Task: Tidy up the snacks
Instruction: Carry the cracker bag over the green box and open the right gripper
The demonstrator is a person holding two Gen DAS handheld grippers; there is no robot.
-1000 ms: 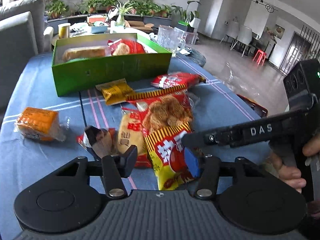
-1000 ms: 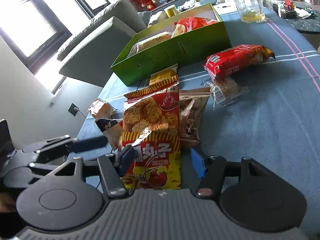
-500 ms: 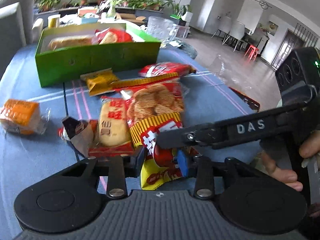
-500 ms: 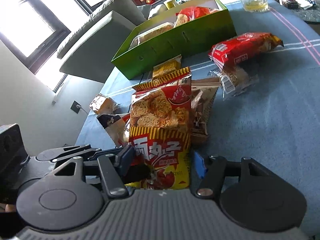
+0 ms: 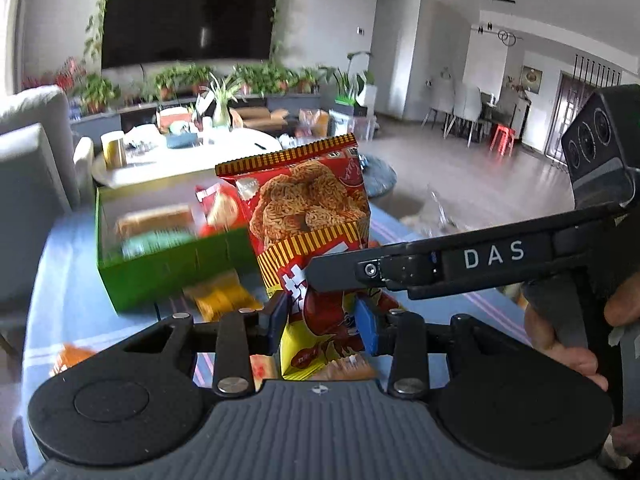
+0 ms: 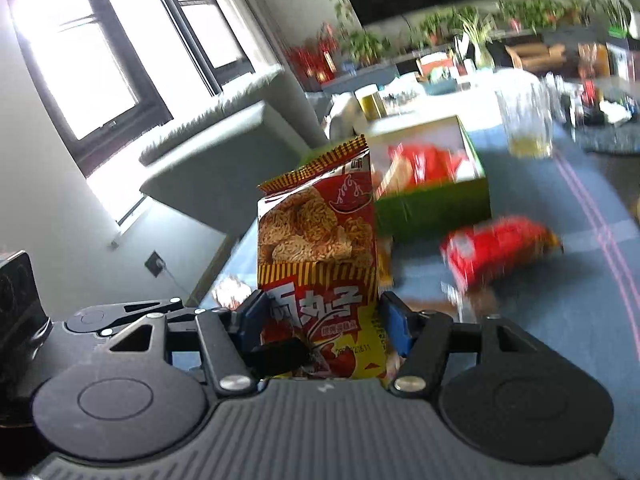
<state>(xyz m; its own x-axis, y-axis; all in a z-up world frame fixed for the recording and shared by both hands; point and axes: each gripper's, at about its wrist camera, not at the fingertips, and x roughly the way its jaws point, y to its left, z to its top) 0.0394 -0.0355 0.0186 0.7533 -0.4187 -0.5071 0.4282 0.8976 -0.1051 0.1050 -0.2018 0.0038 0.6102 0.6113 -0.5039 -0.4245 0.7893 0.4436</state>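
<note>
A red and yellow noodle-snack bag [image 5: 312, 216] stands upright, lifted off the blue tablecloth; it also shows in the right wrist view [image 6: 320, 256]. My left gripper [image 5: 322, 318] is shut on the bag's lower part. My right gripper [image 6: 322, 320] is shut on the same bag from the other side, and one of its fingers [image 5: 340, 270] crosses in front of the bag in the left wrist view. The green box [image 5: 172, 272] with snacks inside lies behind the bag, also in the right wrist view [image 6: 436, 208].
A yellow packet [image 5: 220, 300] and an orange packet [image 5: 68, 356] lie on the blue cloth. A red snack bag [image 6: 500, 248] lies right of the box. A glass mug [image 6: 526, 120] stands at the back right. A grey sofa [image 6: 208, 160] is at the left.
Both grippers closed on the noodle-snack bag and lifted it from lying flat to upright. Both cameras tilted up, so the table and box dropped lower in view.
</note>
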